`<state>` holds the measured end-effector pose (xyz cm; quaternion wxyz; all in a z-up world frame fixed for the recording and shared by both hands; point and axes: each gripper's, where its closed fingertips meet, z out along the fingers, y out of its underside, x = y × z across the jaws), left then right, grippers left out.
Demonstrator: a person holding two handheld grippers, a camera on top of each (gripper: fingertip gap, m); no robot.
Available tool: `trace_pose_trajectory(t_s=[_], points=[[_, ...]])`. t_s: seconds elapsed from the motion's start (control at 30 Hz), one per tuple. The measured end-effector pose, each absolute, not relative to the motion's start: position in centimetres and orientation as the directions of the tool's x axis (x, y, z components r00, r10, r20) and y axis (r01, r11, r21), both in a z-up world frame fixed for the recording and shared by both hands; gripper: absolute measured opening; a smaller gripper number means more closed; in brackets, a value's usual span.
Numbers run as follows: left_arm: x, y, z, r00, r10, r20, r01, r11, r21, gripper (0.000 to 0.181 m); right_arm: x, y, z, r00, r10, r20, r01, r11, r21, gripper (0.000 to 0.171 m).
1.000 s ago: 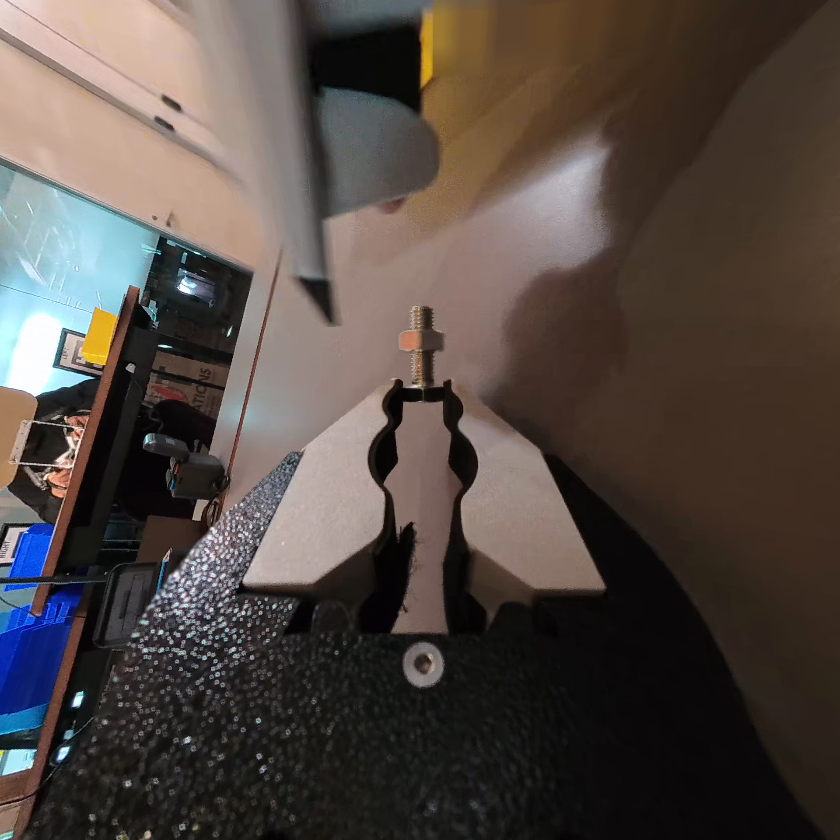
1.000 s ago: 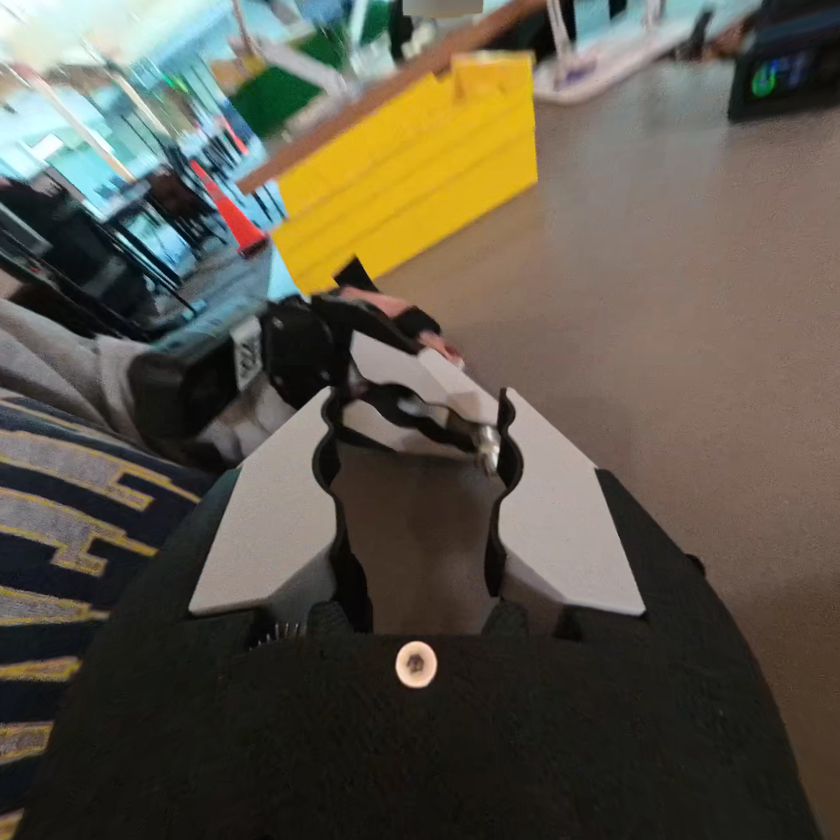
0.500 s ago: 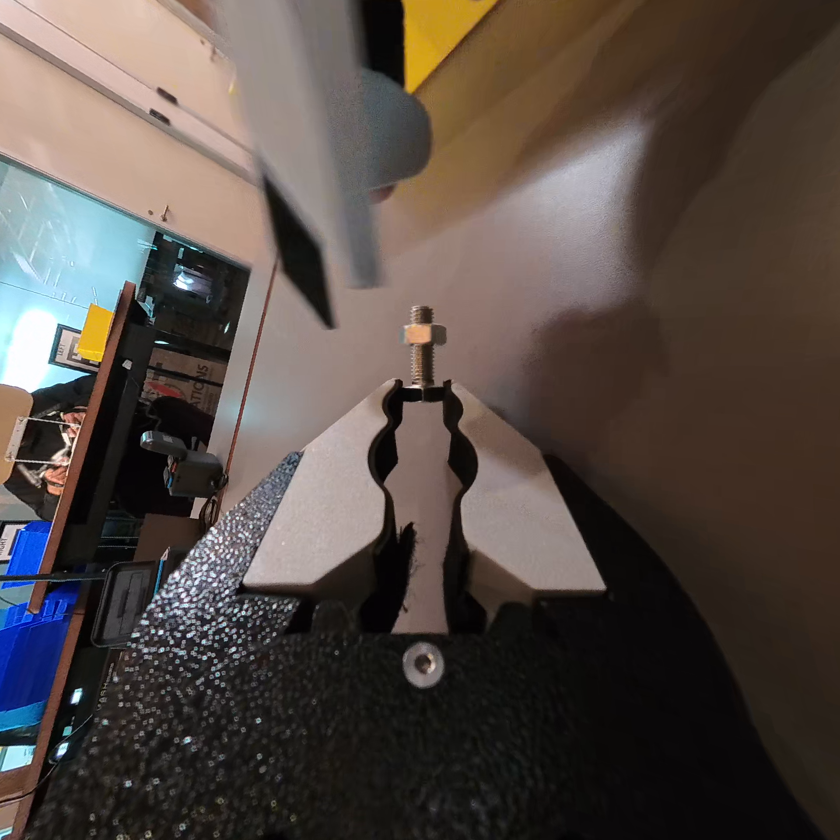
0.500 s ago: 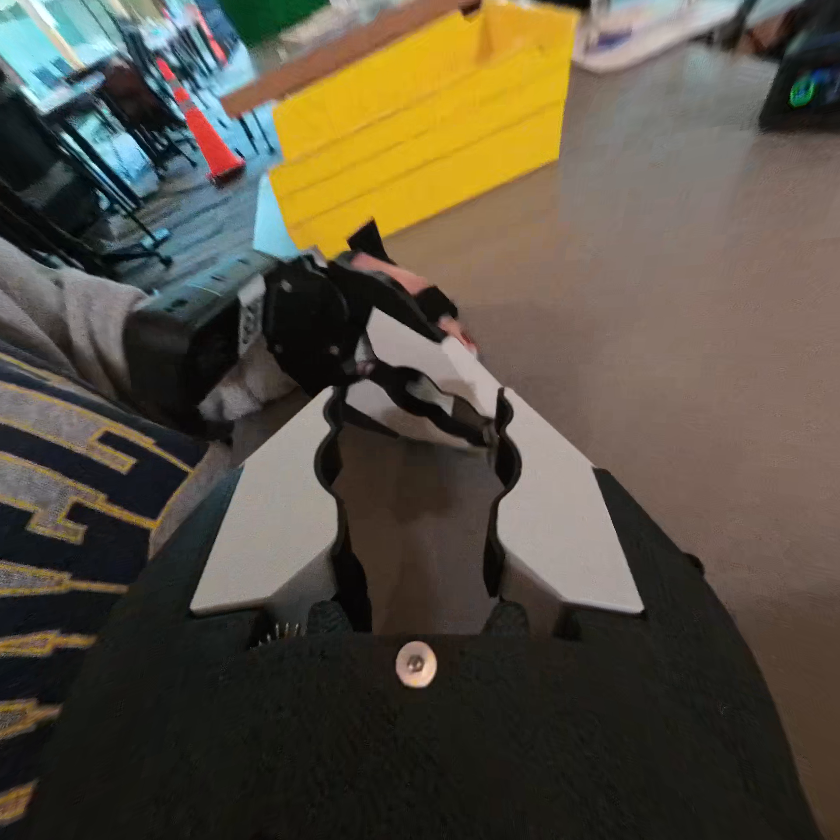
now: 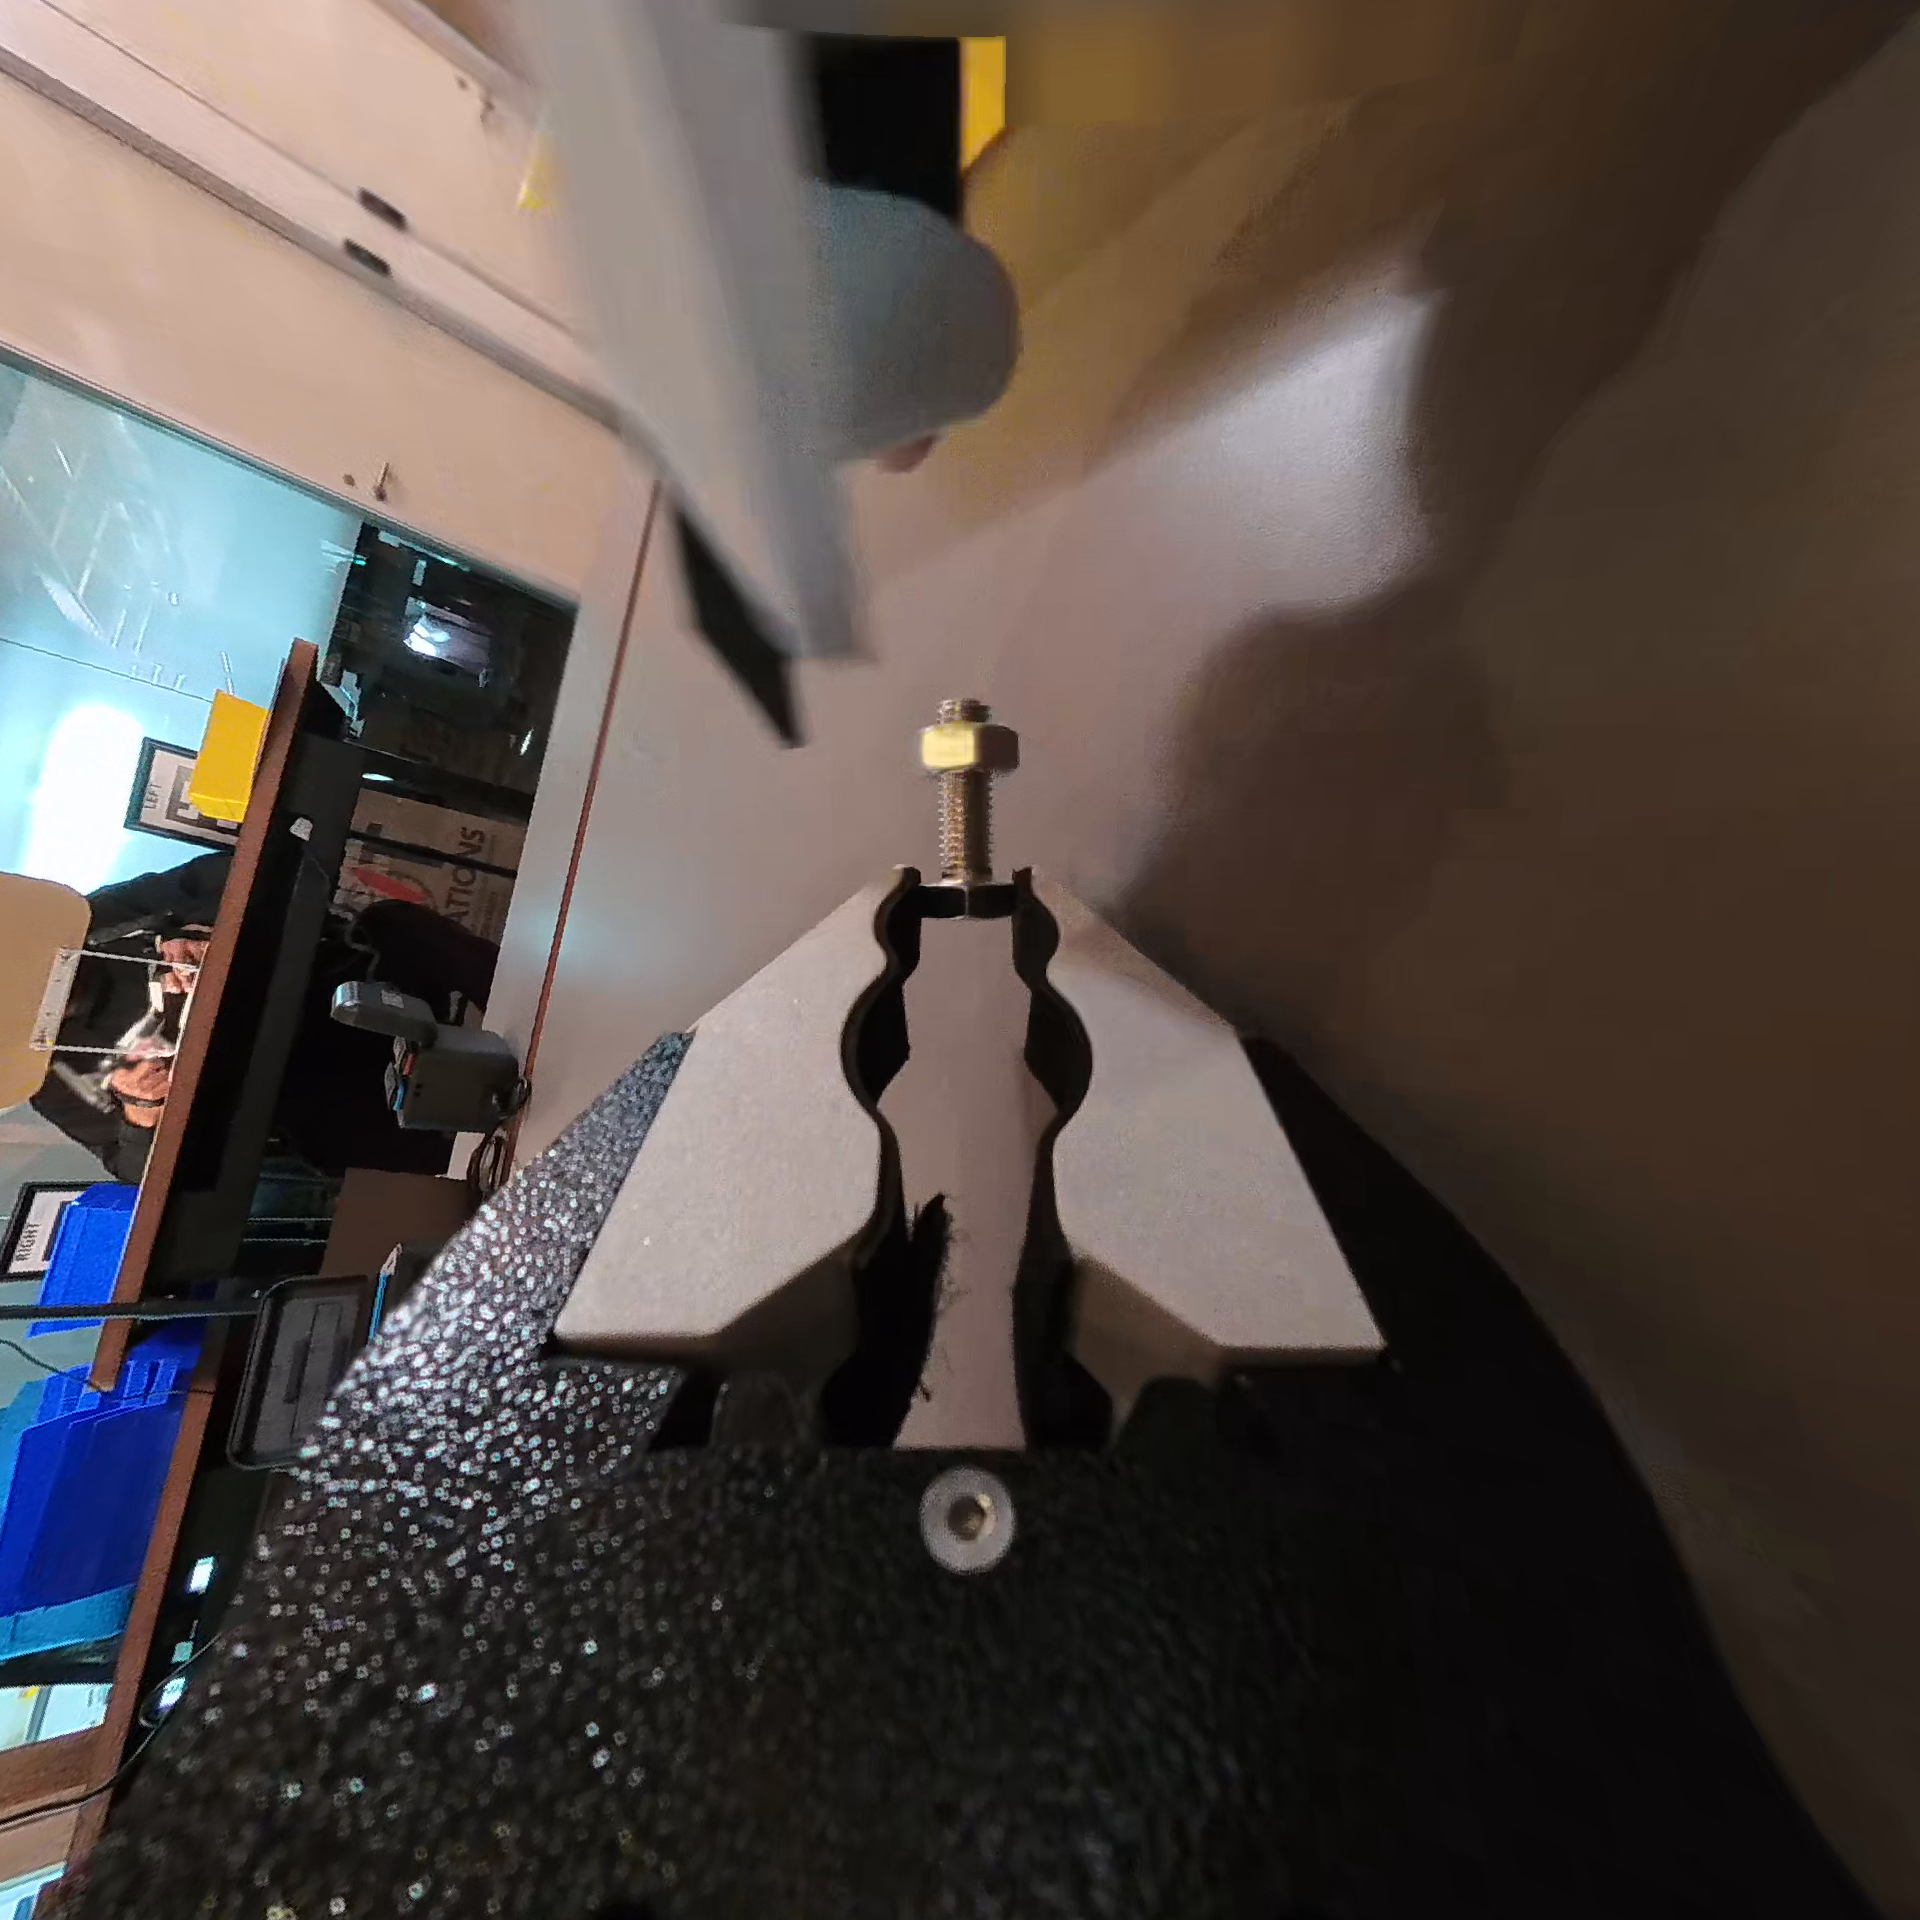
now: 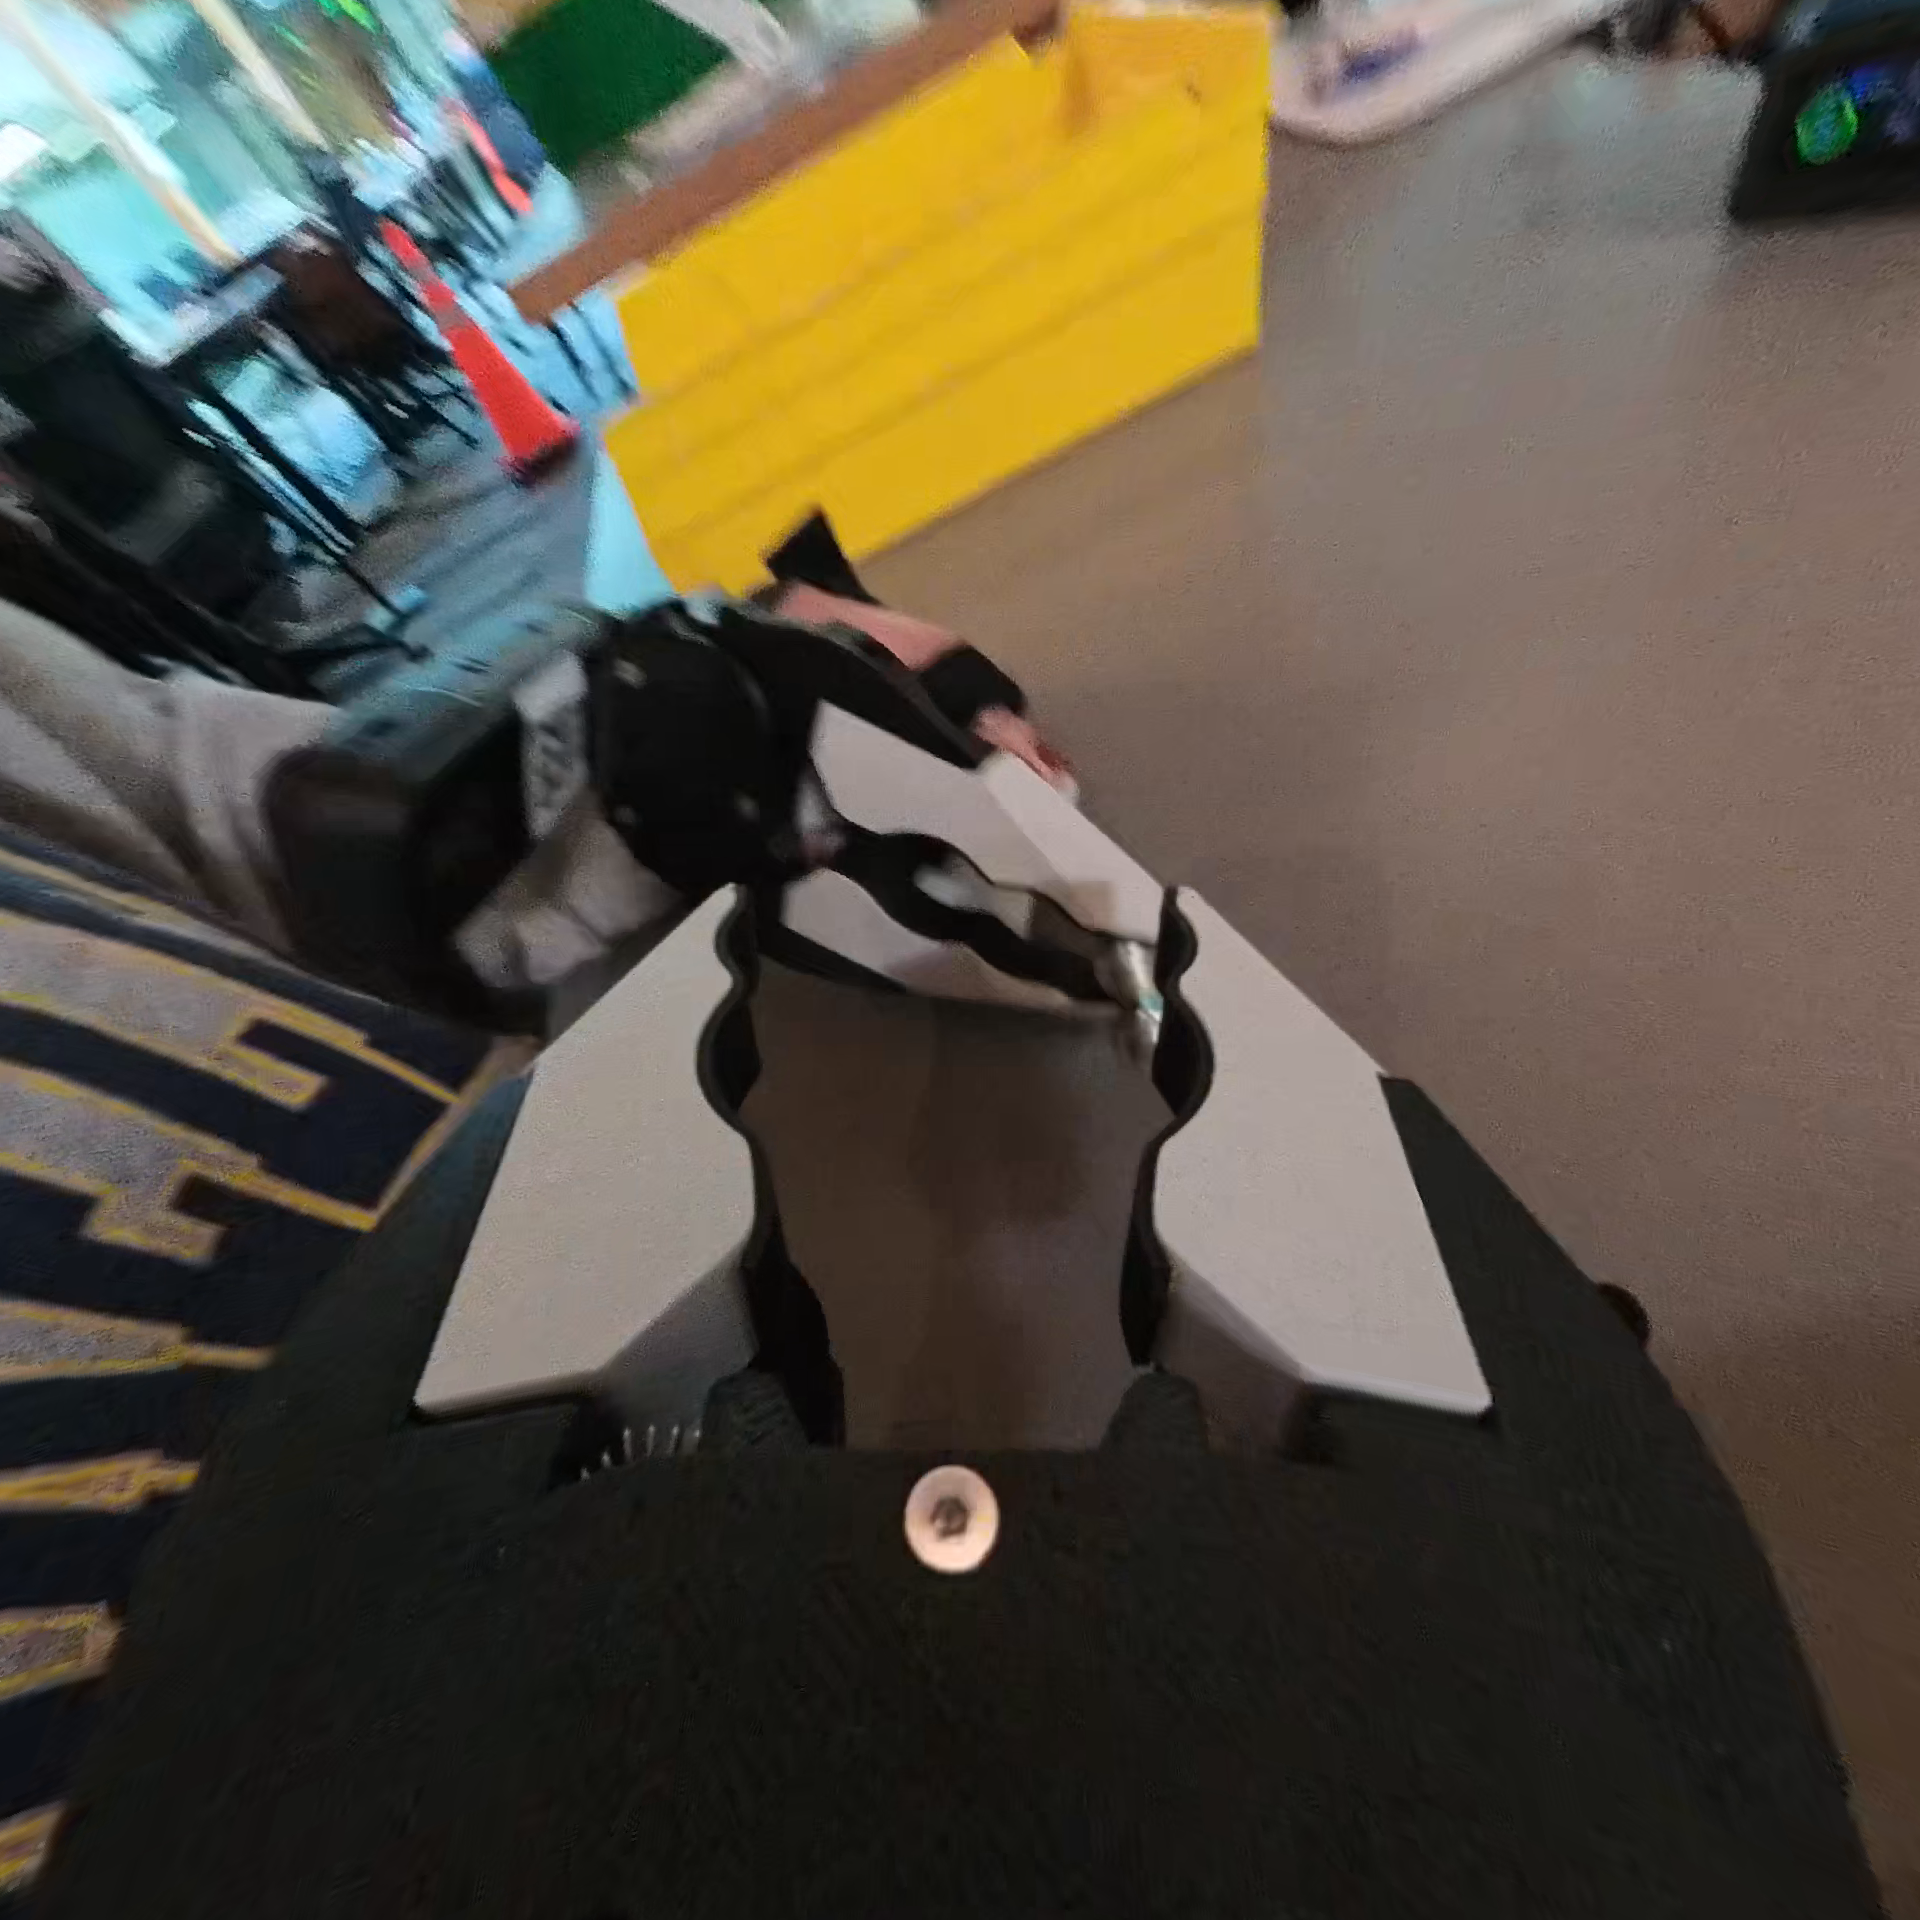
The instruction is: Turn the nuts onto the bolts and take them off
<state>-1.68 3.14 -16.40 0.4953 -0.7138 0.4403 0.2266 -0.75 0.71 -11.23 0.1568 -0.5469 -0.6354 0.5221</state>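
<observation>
In the left wrist view my left gripper (image 5: 966, 896) is shut on the head of a steel bolt (image 5: 966, 826) that points straight out from the fingertips. A hex nut (image 5: 968, 746) sits on the thread near the bolt's tip. A blurred grey finger of the right gripper (image 5: 727, 395) hangs above and to the left of the nut, apart from it. In the right wrist view my right gripper (image 6: 951, 925) is open and empty. The left gripper (image 6: 935, 800) lies across just beyond it, and the bolt (image 6: 1132, 977) is next to my right fingertip (image 6: 1184, 935).
The brown tabletop (image 6: 1558, 727) spreads to the right. A yellow bin (image 6: 935, 312) stands at the back, with an orange cone (image 6: 499, 384) behind it and a black device (image 6: 1829, 135) at the far right. A person's grey sleeve (image 6: 125, 748) is at the left.
The nut sits a little nearer the bolt's tip than a second ago. The right gripper's finger has swung about above the bolt. The left gripper keeps its hold.
</observation>
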Motion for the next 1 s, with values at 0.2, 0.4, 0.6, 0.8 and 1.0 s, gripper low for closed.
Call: trace_pose_trajectory(t_s=[0.2,0.4,0.6,0.8,1.0], points=[[-1.7,3.2,-16.4,0.503,-0.404,-0.764,-0.857,-0.122,-0.5,0.016,0.2,0.5,-15.7,-0.231,0.822,-0.521,0.717,-0.219,-0.662,0.078],[-1.7,3.3,-16.3,0.504,-0.403,-0.764,-0.857,-0.123,-0.501,0.016,-1.3,-0.5,-11.6,-0.393,0.802,-0.449,0.543,-0.192,-0.818,0.074],[-1.8,3.3,-16.3,0.509,-0.401,-0.762,-0.854,-0.124,-0.506,0.016,-0.7,1.9,-12.7,-0.272,0.874,-0.402,0.601,-0.172,-0.781,0.078],[-1.8,3.4,-16.3,0.505,-0.403,-0.763,-0.856,-0.122,-0.502,0.016,0.1,0.2,-15.2,-0.23,0.792,-0.565,0.718,-0.254,-0.648,0.076],[-1.9,3.5,-16.3,0.505,-0.404,-0.763,-0.857,-0.128,-0.5,0.016,-0.5,-1.7,-7.3,-0.522,0.727,-0.447,0.407,-0.248,-0.879,0.072]])
